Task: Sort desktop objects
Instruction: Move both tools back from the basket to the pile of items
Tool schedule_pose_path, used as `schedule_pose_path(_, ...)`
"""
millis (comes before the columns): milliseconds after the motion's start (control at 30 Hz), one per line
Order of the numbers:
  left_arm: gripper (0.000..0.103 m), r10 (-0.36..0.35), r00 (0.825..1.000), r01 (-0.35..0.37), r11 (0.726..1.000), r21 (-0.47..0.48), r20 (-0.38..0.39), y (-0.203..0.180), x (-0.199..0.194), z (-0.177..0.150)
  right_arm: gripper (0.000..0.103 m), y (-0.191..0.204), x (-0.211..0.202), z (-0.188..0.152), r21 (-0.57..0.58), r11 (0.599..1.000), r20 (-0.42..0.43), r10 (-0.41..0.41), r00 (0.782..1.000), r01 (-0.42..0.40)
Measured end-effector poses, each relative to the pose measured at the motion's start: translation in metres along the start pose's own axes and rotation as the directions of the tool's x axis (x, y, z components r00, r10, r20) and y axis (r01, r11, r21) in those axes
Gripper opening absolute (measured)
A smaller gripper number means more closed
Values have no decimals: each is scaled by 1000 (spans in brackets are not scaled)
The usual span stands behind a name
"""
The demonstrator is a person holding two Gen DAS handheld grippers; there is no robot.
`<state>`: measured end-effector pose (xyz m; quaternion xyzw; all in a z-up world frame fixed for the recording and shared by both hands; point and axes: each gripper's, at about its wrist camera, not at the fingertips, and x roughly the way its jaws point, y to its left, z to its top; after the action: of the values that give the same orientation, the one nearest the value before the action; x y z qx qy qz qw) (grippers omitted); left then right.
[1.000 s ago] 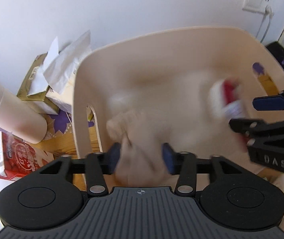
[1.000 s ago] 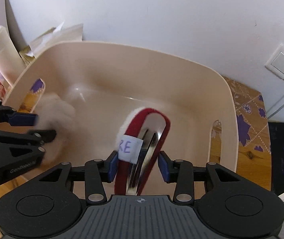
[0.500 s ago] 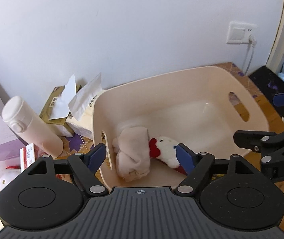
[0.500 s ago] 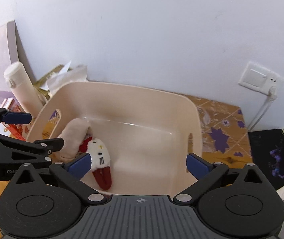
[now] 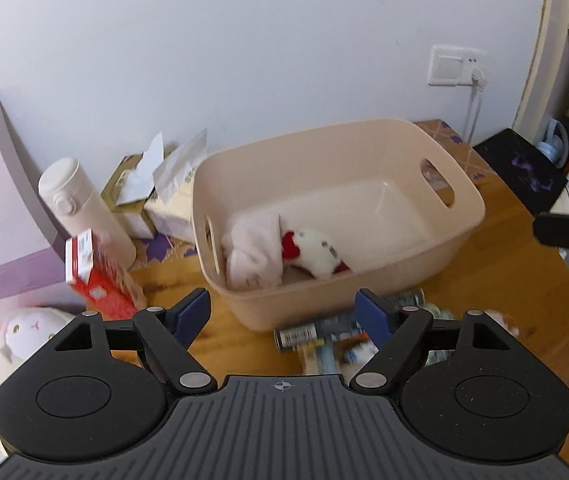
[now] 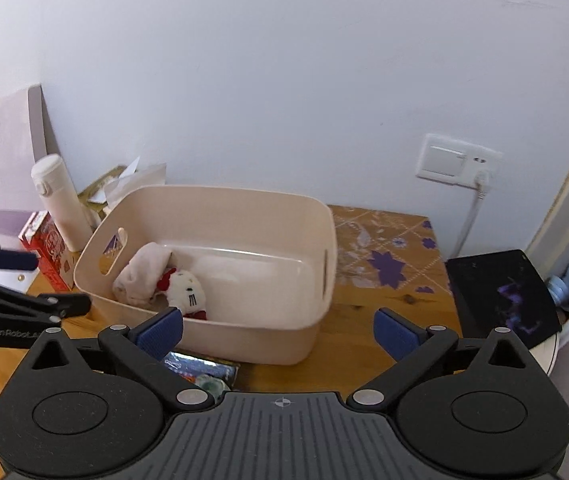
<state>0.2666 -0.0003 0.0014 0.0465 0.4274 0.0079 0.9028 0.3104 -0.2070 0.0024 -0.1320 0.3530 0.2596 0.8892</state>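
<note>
Now one bin [image 5: 460,216] on the desk [image 5: 524,280] holds two things: one cloth [image 5: 252,252], one plush [image 5: 316,252]. Both hand-held grippers, left [image 5: 284,314] and right [image 6: 278,334], are spread, empty.

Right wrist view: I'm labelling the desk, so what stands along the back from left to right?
Red box → white bottle → beige bin → patterned mat → black pad.

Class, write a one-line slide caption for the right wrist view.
Open right gripper above a beige bin holding a cat plush and a cloth.
</note>
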Motion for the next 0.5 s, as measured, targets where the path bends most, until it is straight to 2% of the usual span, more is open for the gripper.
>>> schedule_pose_path(233, 81, -35, 999, 36, 999, 14, -27, -7, -20, -41, 103, -4, -19, -45, -25, 999, 5, -25, 1000, 25)
schedule_pose_path(500, 81, -45, 994, 44, 999, -11, -103, -14, -20, -89, 103, -2, -22, -97, 27, 999, -67, -23, 997, 25)
